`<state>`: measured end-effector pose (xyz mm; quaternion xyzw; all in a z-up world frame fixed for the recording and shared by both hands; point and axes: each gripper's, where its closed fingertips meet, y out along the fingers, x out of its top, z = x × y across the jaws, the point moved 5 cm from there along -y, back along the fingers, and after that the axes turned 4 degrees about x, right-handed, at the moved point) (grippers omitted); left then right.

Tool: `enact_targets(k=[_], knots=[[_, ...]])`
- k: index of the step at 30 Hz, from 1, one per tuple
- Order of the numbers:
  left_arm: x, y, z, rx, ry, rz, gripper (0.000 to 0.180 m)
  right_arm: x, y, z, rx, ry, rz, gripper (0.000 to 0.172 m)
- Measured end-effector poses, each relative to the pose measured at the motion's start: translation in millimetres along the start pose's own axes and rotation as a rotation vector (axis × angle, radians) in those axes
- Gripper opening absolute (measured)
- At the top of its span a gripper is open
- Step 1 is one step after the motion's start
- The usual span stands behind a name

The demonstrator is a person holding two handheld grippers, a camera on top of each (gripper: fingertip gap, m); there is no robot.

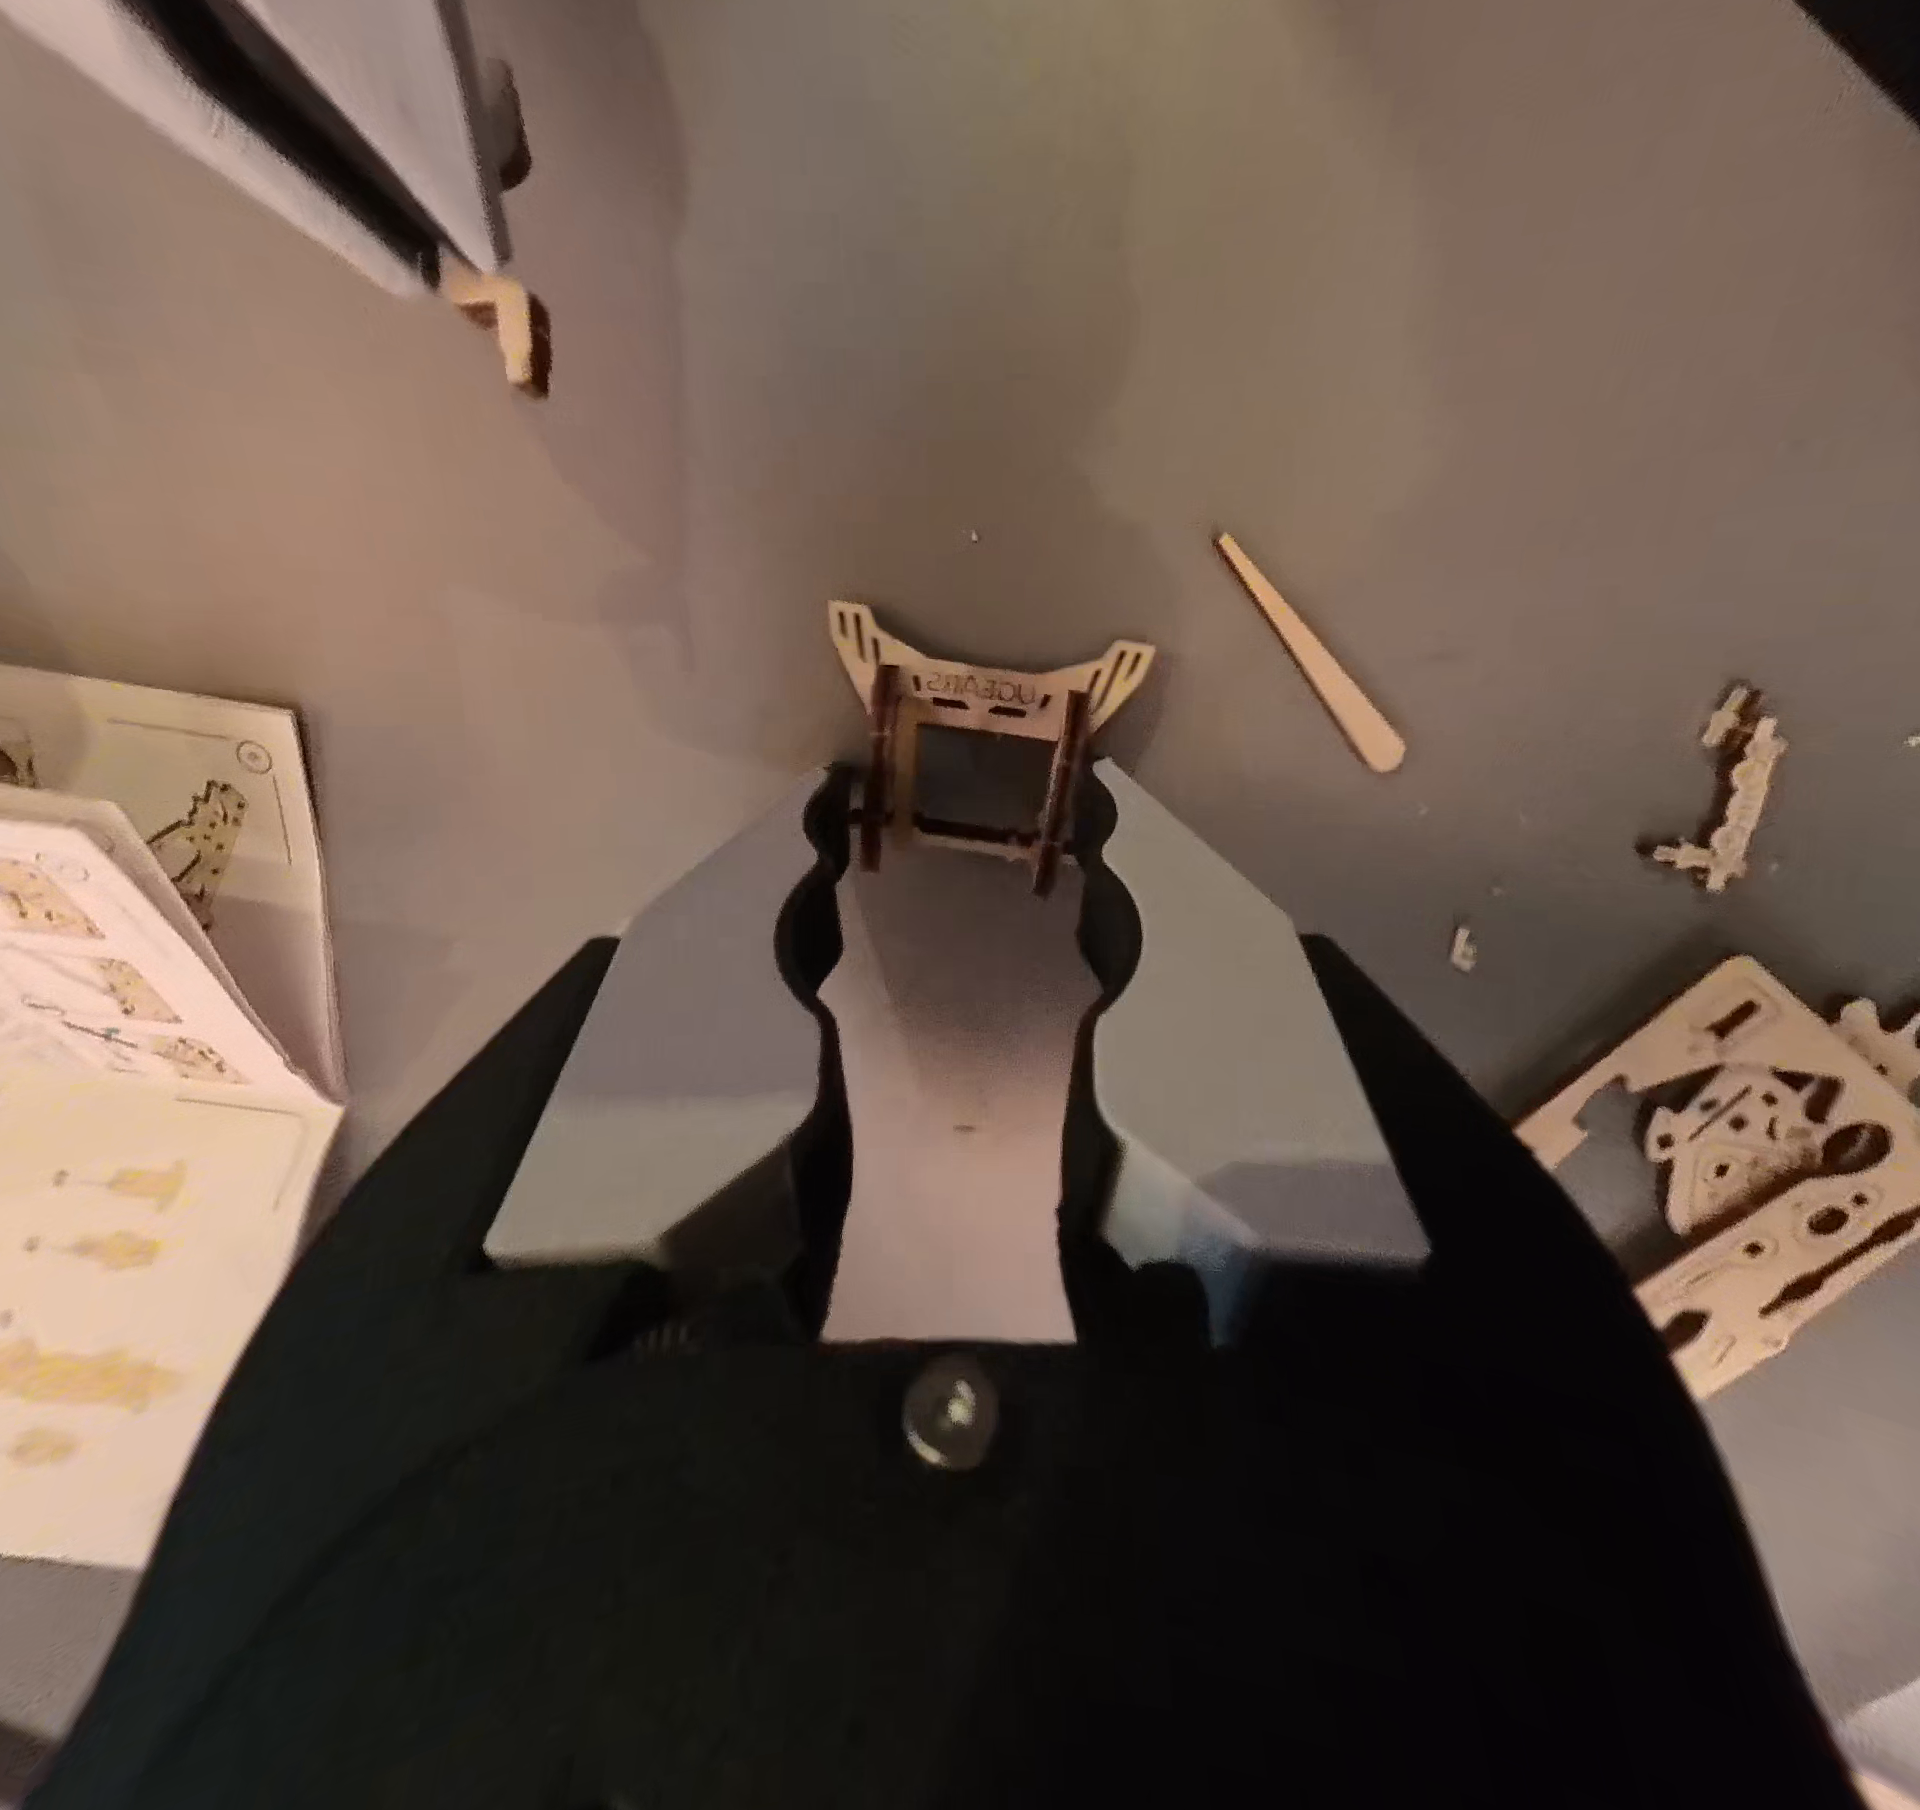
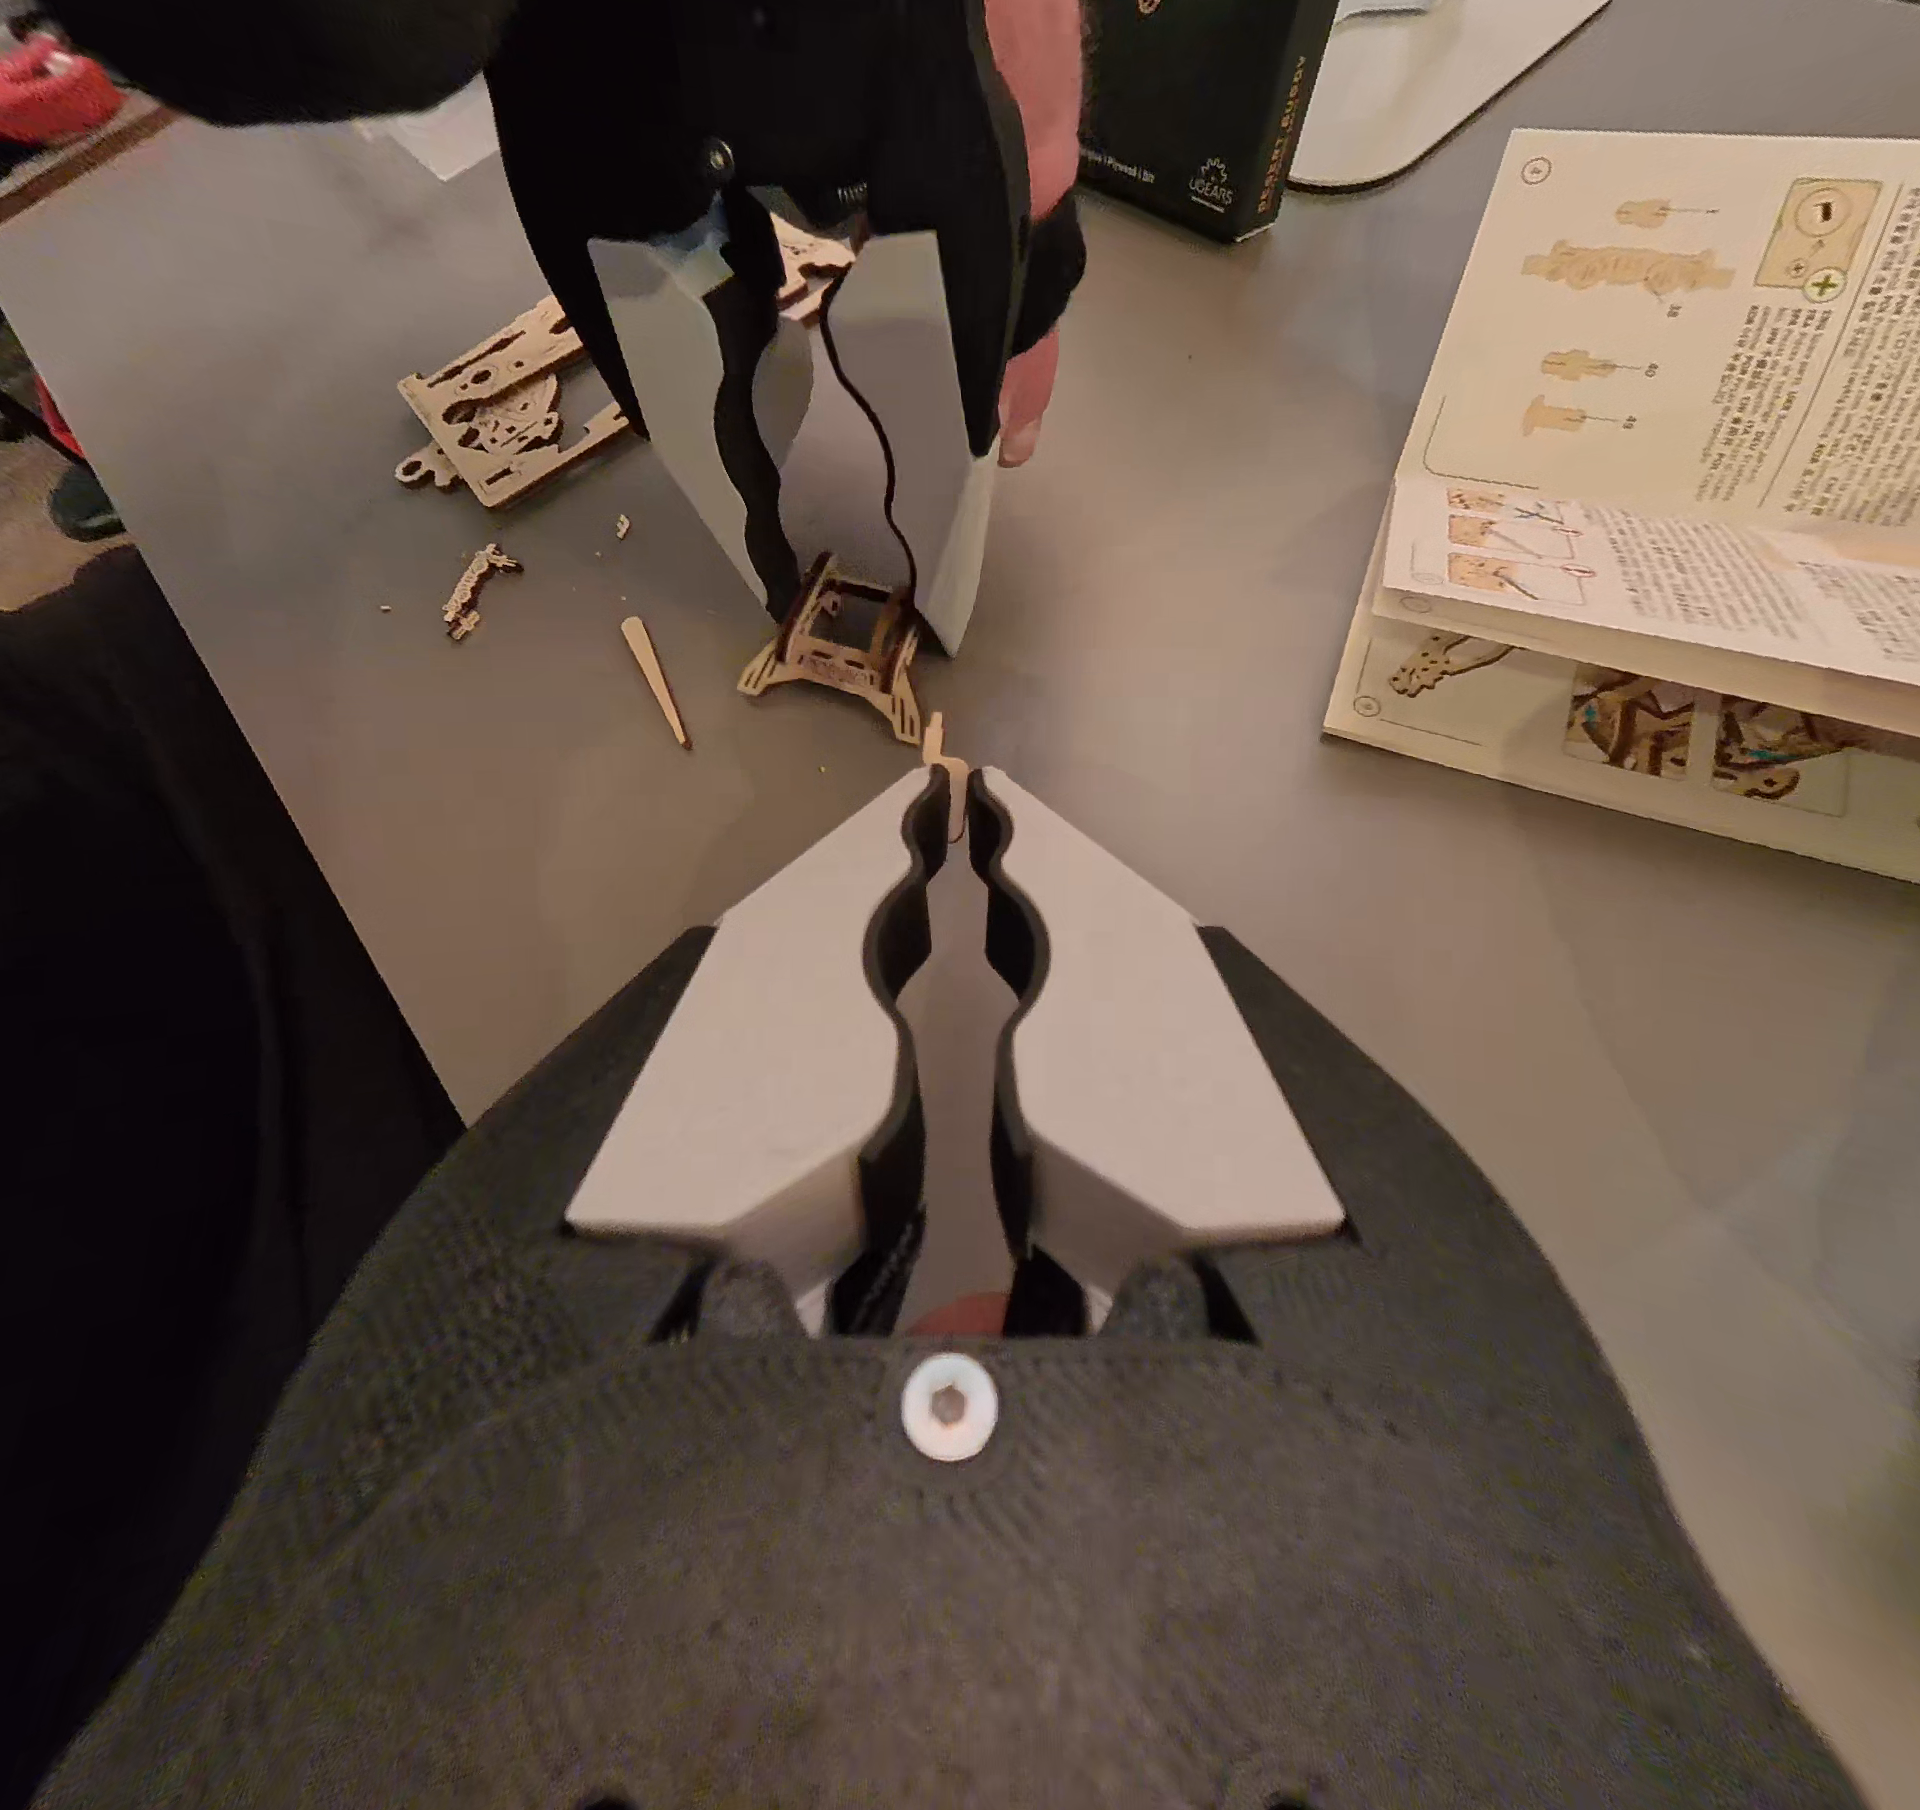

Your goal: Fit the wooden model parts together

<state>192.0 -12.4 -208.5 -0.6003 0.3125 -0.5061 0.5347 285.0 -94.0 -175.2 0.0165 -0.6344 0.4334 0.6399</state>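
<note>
The right gripper (image 2: 948, 786) was closed on a small, thin, pale wooden peg piece (image 2: 938, 750), both dark wavy pads pressing its flat sides while its notched tip stuck out ahead of the fingertips, above the grey tabletop (image 2: 1195, 825). Just beyond that tip stood the partly built light-brown wooden model frame with splayed feet (image 2: 831, 643). The left gripper (image 1: 961, 810) came down over this frame, its fingertips clamped against the two dark-edged side plates, the frame resting on the table with its slotted feet pointing away from the gripper's camera.

Near the frame, on its side away from the booklet, lay a slim tapered pale wooden stick (image 2: 657, 667), and farther off a small jagged wooden offcut (image 2: 476, 588) and a flat laser-cut plywood sheet with punched-out shapes (image 2: 488, 420). On the opposite side lay an open white instruction booklet with drawings (image 2: 1662, 472). Behind the left gripper stood a dark printed cardboard box (image 2: 1216, 46), and past it a white flat stand base (image 2: 1455, 25). A person's hand (image 2: 1023, 77) held the left gripper.
</note>
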Motion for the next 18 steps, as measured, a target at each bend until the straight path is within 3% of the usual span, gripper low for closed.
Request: enact_targets(k=[1, 4, 6, 9, 13, 16, 18], knots=[[0, -1, -2, -0.001, -0.027, -0.024, 0.040, 0, -1, -1, 0.005, 0.006, -0.007, 0.001], [-1, -8, 3, 0.077, -0.181, -0.113, 0.041, 2, -5, -2, 0.027, 0.027, -0.040, 0.001], [-3, -21, 8, 0.167, -0.335, -0.250, 0.040, 6, -9, -2, 0.046, 0.049, -0.081, 0.001], [-1, -58, 11, 0.210, -0.665, -0.688, 0.040, 20, -17, -1, 0.084, 0.083, -0.174, 0.001], [-20, -117, 3, 0.319, -0.952, -1.340, 0.040, 51, -20, 6, 0.126, 0.056, -0.278, 0.001], [-31, -143, -15, 0.286, -1.009, -1.732, 0.039, 83, -16, 18, 0.155, -0.005, -0.361, 0.001], [-30, -144, -24, 0.272, -1.006, -1.844, 0.039, 104, -10, 27, 0.161, -0.071, -0.396, 0.001]])
